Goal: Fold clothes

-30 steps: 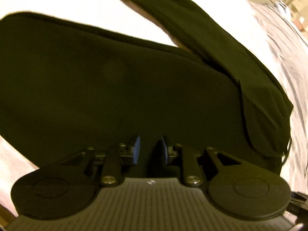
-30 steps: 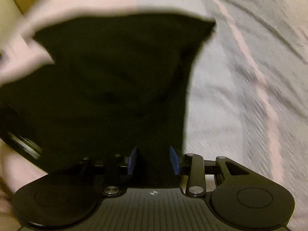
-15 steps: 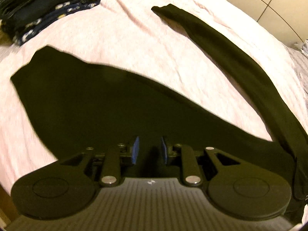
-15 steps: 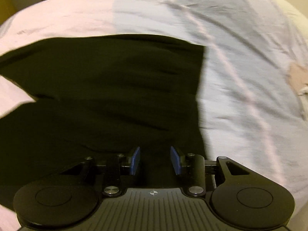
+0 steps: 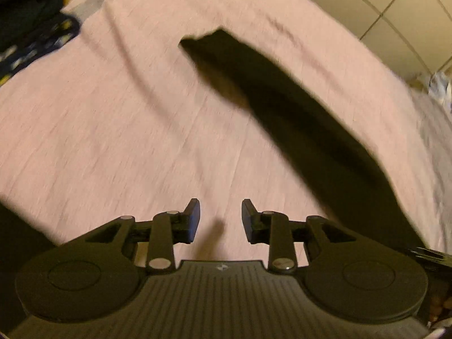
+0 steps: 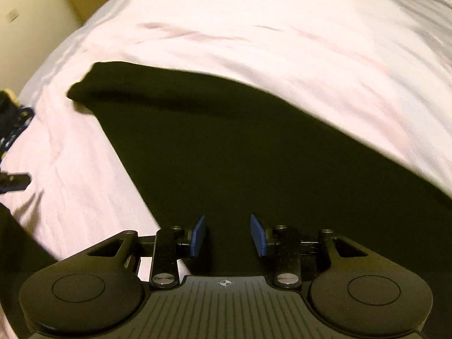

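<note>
A black garment lies on a pink bedsheet (image 5: 113, 130). In the left wrist view its long sleeve (image 5: 296, 118) runs from upper middle to lower right, and a dark part shows at the lower left edge (image 5: 17, 226). My left gripper (image 5: 220, 220) is open and empty over bare sheet. In the right wrist view the black sleeve (image 6: 226, 147) stretches from the upper left toward me. My right gripper (image 6: 227, 236) is open just above the black cloth, with fabric beneath and between its jaws, not pinched.
A stack of folded dark clothes (image 5: 25, 28) sits at the far left of the bed, also at the left edge of the right wrist view (image 6: 11, 124). A tiled wall (image 5: 395, 14) stands beyond the bed. The sheet (image 6: 282, 42) extends far behind the garment.
My left gripper has opened, let go of the black cloth and moved off it over bare sheet. My right gripper has swung left and now faces along the sleeve.
</note>
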### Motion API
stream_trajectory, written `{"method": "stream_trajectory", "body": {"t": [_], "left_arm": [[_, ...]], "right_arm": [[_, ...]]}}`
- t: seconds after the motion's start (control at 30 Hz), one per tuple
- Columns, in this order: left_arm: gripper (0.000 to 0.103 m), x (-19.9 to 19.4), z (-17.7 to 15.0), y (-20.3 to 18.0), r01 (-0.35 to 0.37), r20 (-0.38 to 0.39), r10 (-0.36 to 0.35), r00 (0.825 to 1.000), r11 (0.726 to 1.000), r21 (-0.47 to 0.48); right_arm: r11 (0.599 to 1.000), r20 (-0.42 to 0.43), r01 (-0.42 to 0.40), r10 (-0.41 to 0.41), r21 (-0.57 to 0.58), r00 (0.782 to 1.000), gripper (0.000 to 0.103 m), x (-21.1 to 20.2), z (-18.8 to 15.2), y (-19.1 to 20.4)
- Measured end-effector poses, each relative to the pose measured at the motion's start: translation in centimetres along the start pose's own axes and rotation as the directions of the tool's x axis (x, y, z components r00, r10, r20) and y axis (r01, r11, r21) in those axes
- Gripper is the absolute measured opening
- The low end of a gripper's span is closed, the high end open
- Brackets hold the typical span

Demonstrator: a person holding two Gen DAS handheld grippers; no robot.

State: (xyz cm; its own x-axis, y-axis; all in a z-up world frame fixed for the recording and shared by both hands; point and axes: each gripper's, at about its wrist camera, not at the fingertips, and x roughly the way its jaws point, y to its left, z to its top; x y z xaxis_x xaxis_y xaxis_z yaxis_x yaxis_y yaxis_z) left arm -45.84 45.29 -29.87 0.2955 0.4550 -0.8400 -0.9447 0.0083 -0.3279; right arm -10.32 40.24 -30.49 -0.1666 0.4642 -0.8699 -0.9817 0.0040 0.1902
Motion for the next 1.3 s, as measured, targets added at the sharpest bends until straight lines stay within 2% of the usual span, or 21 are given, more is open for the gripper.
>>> {"method": "stream_trajectory", "body": {"t": [0.1, 0.23, 0.37, 0.47, 0.53, 0.63, 0.73, 0.77, 0.8, 0.83, 0.87, 0.93, 1.0, 1.07, 1.1, 1.17, 1.2, 1.3], "left_arm": [[0.038, 1.9, 3.7, 0.7, 0.03, 0.025, -0.028, 0.999, 0.996, -0.078], [0.04, 4.7, 8.0, 3.0, 0.122, 0.049, -0.114, 0.992, 0.974, -0.192], [0.041, 8.0, 11.9, 6.4, 0.168, 0.062, -0.156, 0.986, 0.914, -0.368], [0.043, 10.0, 13.7, 8.5, 0.201, 0.078, -0.186, 0.979, 0.851, -0.484], [0.043, 11.2, 14.4, 9.5, 0.209, 0.083, -0.195, 0.977, 0.819, -0.534], [0.042, 12.7, 15.1, 10.1, 0.219, 0.083, -0.209, 0.975, 0.803, -0.554], [0.028, 13.8, 15.6, 9.7, 0.26, 0.089, -0.251, 0.964, 0.816, -0.515], [0.01, 14.2, 15.9, 9.4, 0.271, 0.084, -0.264, 0.961, 0.83, -0.487], [0.01, 14.3, 16.1, 9.1, 0.277, 0.081, -0.27, 0.959, 0.846, -0.456], [0.01, 14.1, 16.4, 8.7, 0.281, 0.089, -0.269, 0.959, 0.868, -0.41], [0.009, 13.7, 16.9, 8.2, 0.287, 0.106, -0.267, 0.958, 0.892, -0.349], [0.009, 12.7, 18.1, 7.0, 0.288, 0.171, -0.255, 0.952, 0.935, -0.207], [0.01, 12.1, 19.2, 5.3, 0.253, 0.226, -0.233, 0.946, 0.966, -0.061], [0.011, 13.0, 19.9, 3.2, 0.15, 0.22, -0.159, 0.962, 0.987, 0.058], [0.013, 13.8, 20.0, 2.2, 0.092, 0.203, -0.113, 0.973, 0.99, 0.111], [0.014, 15.5, 19.7, 1.3, -0.017, 0.171, -0.015, 0.985, 0.983, 0.184], [0.019, 16.1, 19.6, 1.3, -0.052, 0.169, 0.018, 0.985, 0.979, 0.197], [0.025, 14.7, 19.5, 2.8, -0.093, 0.235, 0.07, 0.97, 0.992, 0.088]], "right_arm": [[0.996, 0.03, -0.075, 0.077, -0.058, 0.997, 0.04, 2.8, 6.0, 1.8], [0.98, 0.081, -0.18, 0.187, -0.091, 0.979, 0.04, 6.5, 13.8, 4.1], [0.957, 0.081, -0.272, 0.28, -0.098, 0.957, 0.04, 11.3, 20.3, 7.1], [0.939, 0.057, -0.311, 0.321, -0.144, 0.945, 0.04, 14.6, 23.1, 10.2], [0.926, 0.037, -0.331, 0.343, -0.182, 0.939, 0.04, 16.9, 24.7, 12.0], [0.915, 0.0, -0.335, 0.344, -0.226, 0.939, 0.04, 20.1, 26.3, 14.6], [0.914, -0.048, -0.322, 0.32, -0.246, 0.946, 0.04, 23.0, 26.7, 16.3], [0.913, -0.074, -0.321, 0.312, -0.251, 0.947, 0.04, 23.7, 26.7, 16.5], [0.907, -0.101, -0.322, 0.305, -0.272, 0.947, 0.019, 24.2, 26.5, 16.8], [0.896, -0.116, -0.32, 0.299, -0.307, 0.947, 0.003, 24.6, 26.4, 17.1], [0.887, -0.11, -0.314, 0.295, -0.339, 0.949, 0.003, 24.5, 26.3, 17.3], [0.873, -0.061, -0.301, 0.302, -0.384, 0.951, 0.002, 23.7, 26.5, 17.5], [0.892, 0.041, -0.246, 0.282, -0.38, 0.958, 0.002, 22.8, 27.3, 17.2], [0.93, 0.153, -0.174, 0.233, -0.325, 0.96, 0.002, 22.4, 28.0, 16.7], [0.949, 0.192, -0.139, 0.199, -0.285, 0.961, 0.006, 22.4, 28.4, 16.4], [0.971, 0.186, -0.106, 0.147, -0.213, 0.972, 0.031, 22.6, 28.7, 15.7], [0.977, 0.18, -0.123, 0.155, -0.174, 0.971, 0.048, 22.2, 28.6, 14.9], [0.98, 0.221, -0.194, 0.201, -0.053, 0.954, 0.05, 18.6, 26.4, 11.1]]}}
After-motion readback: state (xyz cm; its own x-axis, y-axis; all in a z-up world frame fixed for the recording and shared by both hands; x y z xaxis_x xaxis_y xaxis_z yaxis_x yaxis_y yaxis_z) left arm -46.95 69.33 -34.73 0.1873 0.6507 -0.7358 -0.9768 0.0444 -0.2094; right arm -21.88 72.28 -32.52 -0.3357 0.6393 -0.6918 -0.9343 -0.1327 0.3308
